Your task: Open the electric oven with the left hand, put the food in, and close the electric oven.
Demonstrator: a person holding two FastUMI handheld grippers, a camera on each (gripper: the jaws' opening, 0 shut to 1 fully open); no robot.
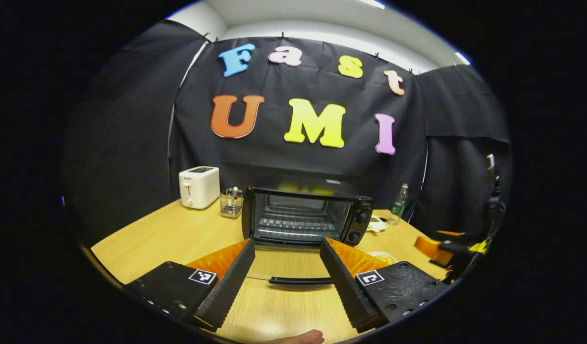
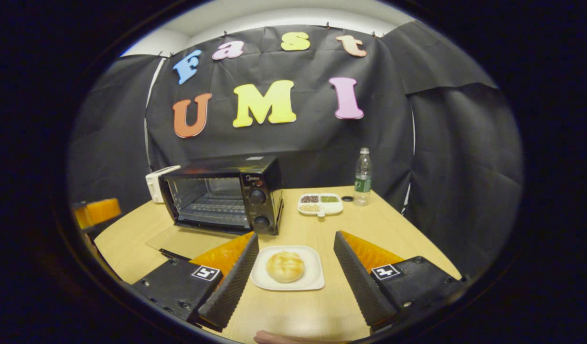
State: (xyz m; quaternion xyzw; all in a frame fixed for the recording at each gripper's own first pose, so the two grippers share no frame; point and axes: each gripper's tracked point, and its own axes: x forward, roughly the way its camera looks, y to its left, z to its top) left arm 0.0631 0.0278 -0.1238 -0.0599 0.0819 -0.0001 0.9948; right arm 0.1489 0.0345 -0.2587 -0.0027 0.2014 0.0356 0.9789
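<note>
1. left hand-held gripper (image 1: 287, 267): fingers spread wide at the bottom centre of the left gripper view, holding nothing.
2. right hand-held gripper (image 2: 295, 265): fingers equally wide apart at the bottom of the right gripper view, empty.

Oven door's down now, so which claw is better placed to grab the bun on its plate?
Right. The right claw is open, with the bun on its white plate between its fingers. The left claw faces the oven's lowered door.
</note>
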